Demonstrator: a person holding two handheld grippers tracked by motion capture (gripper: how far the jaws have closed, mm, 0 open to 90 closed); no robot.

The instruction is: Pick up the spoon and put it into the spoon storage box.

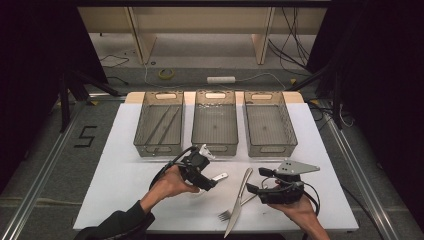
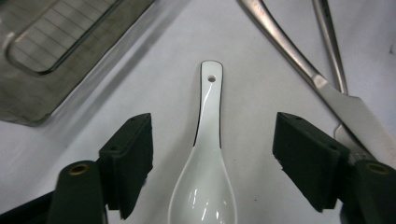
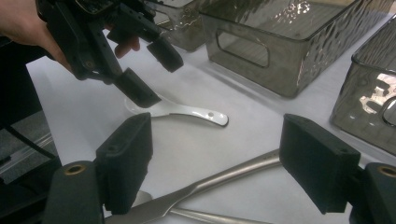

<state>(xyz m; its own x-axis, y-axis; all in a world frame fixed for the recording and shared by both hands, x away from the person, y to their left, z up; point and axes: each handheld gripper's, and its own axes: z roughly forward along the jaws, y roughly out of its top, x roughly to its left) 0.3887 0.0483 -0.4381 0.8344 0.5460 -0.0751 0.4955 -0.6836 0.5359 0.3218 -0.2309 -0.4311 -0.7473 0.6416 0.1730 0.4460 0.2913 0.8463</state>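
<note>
Item: white spoon (image 2: 205, 154), lying flat on the worktop (image 1: 125, 175) in front of the three bins, handle pointing away from my left tongs (image 2: 212, 161). Left tongs: spread wide, one pad on each side of the spoon where bowl meets handle, neither pad touching it; nothing held. Right tongs (image 3: 215, 163): also wide open and empty, poised over the knife (image 3: 224, 179) and fork (image 1: 227, 212), which lie crossed just beside the spoon. Handling note: I would sink the left pads until they nearly meet the worktop, centre them on the narrow neck, then close gently, since glazed ware will likely slip or tip. View notes: the left gripper view gives the pads' alignment across the spoon; the right gripper view gives their height above it; the high view places the left bin (image 1: 159, 125), already holding long thin pieces.
</note>
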